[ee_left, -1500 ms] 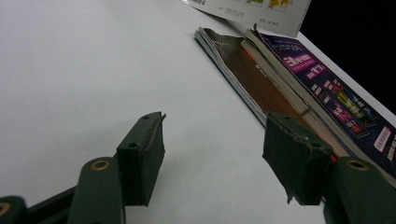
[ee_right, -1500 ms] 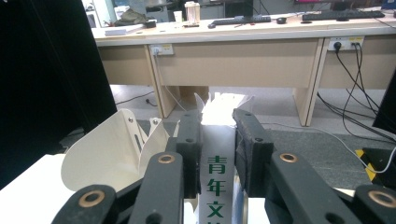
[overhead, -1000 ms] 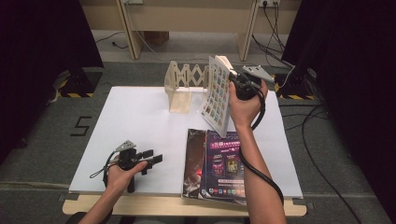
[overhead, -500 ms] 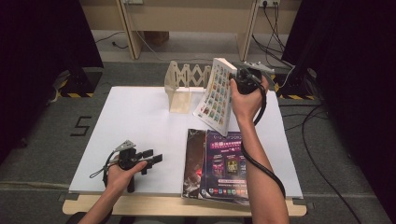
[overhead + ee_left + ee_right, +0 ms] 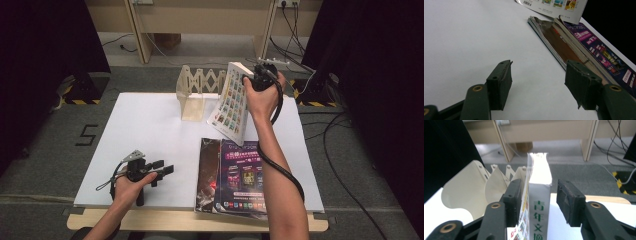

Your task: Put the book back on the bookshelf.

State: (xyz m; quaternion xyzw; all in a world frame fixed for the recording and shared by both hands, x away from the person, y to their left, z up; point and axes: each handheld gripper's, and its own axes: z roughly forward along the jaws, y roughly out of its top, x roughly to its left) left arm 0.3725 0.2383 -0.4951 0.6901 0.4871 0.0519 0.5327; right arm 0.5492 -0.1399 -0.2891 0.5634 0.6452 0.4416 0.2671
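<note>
Right gripper [image 5: 537, 202], black two-jaw: opening, jaws wide.
We note the white picture-covered book [image 5: 537, 195] standing between them, the far pad clear.

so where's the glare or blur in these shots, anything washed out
Right gripper view: the top edge of the book between the fingers is blown out white, its print lost there. Left gripper view: the near fingers look soft, and the brown magazine shows a sheen. High view: the white table is evenly lit, the room's sides fall to black.

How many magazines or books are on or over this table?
3: one book upright between the right gripper's opening jaws, by the rack; two magazines flat near the front edge.
</note>
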